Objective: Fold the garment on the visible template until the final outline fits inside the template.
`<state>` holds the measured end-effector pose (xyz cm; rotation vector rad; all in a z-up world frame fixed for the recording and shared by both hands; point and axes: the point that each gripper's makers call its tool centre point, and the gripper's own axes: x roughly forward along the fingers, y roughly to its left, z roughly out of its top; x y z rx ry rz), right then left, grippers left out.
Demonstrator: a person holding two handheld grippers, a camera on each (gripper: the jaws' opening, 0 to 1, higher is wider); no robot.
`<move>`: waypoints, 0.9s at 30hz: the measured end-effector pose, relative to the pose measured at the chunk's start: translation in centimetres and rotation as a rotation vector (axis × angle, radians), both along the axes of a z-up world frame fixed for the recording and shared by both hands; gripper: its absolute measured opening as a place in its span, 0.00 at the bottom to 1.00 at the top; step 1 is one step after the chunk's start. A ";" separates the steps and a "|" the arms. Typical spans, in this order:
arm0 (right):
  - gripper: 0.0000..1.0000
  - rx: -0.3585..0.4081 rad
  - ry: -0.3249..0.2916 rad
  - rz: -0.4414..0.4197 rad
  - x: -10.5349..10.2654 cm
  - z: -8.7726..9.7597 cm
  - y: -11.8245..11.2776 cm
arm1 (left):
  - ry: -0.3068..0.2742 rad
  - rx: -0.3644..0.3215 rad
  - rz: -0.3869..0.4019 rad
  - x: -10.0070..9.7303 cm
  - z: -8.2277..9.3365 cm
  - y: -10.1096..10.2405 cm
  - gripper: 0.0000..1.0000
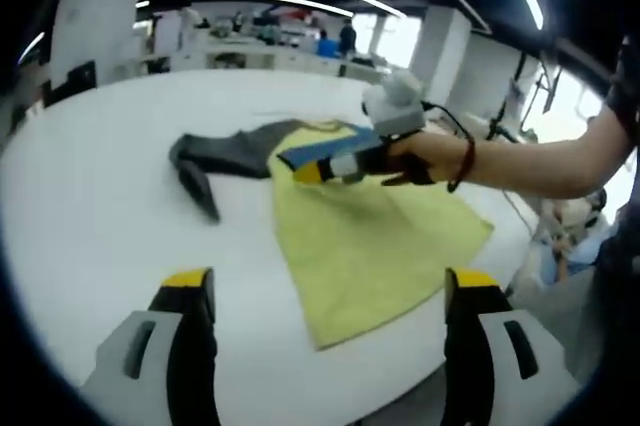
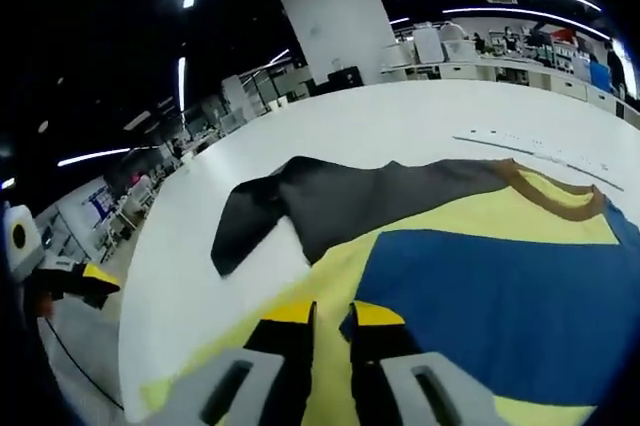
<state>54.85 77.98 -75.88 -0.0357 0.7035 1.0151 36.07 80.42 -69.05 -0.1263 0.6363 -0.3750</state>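
A yellow garment [image 1: 370,236] with a dark grey sleeve [image 1: 215,156] and a blue panel [image 2: 500,296] lies spread on the white table [image 1: 90,216]. In the left gripper view, a hand holds my right gripper [image 1: 305,172] low over the garment's upper left part, beside a strip of blue. In its own view my right gripper [image 2: 332,314] has its jaws almost together, pinching yellow fabric. My left gripper [image 1: 330,284] hovers wide open above the near table edge, short of the garment, and holds nothing. It also enters the right gripper view as the left gripper [image 2: 95,278].
Faint dashed marks [image 2: 530,149] run across the table beyond the collar [image 2: 555,198]. The person's forearm [image 1: 530,161] reaches in from the right. Desks, pillars and people stand far behind the table.
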 end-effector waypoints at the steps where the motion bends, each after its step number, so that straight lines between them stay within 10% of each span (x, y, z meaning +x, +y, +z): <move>1: 0.10 0.008 -0.008 -0.003 0.4 0.2 0.0 | 0.000 0.001 0.001 0.0 0.0 0.1 0.91; 10: 0.24 0.073 0.058 -0.010 1.1 -0.4 1.3 | 0.004 0.003 0.011 -0.1 0.0 0.3 0.90; 27: 0.35 0.071 -0.036 -0.020 2.0 2.7 0.2 | -0.008 0.020 0.041 0.1 0.2 1.4 0.93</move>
